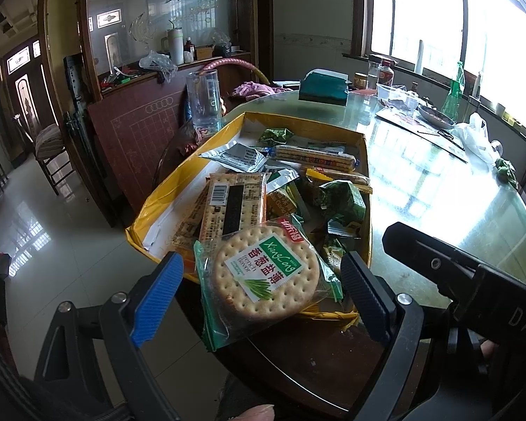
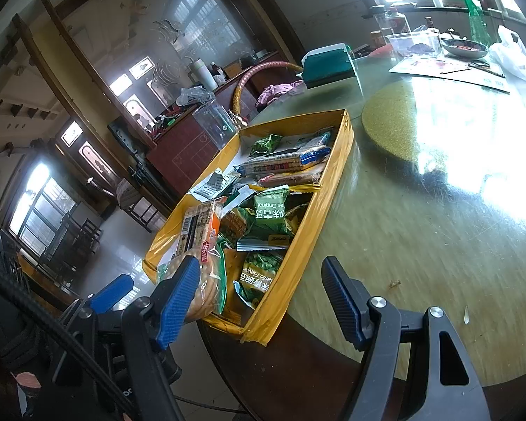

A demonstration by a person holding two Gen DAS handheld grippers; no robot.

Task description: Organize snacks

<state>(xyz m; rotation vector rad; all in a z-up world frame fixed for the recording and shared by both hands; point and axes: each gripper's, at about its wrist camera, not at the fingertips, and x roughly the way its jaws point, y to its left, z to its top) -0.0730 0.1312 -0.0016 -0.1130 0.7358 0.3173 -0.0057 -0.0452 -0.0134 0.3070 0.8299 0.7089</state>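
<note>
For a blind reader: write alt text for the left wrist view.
Open left tongs frame a round cracker packet lying over the near edge of a yellow box full of snacks. The box sits on a glass-topped table.

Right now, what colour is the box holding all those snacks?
Yellow, with a pale inside; the box shows best in the right wrist view.

left gripper (image 1: 263, 277) jaws wide, round cracker pack (image 1: 263, 277) between them, untouched, lower centre. Yellow snack box (image 1: 363, 231) mid-frame on glass table (image 1: 438, 182), right gripper (image 1: 438, 263) lower right.
</note>
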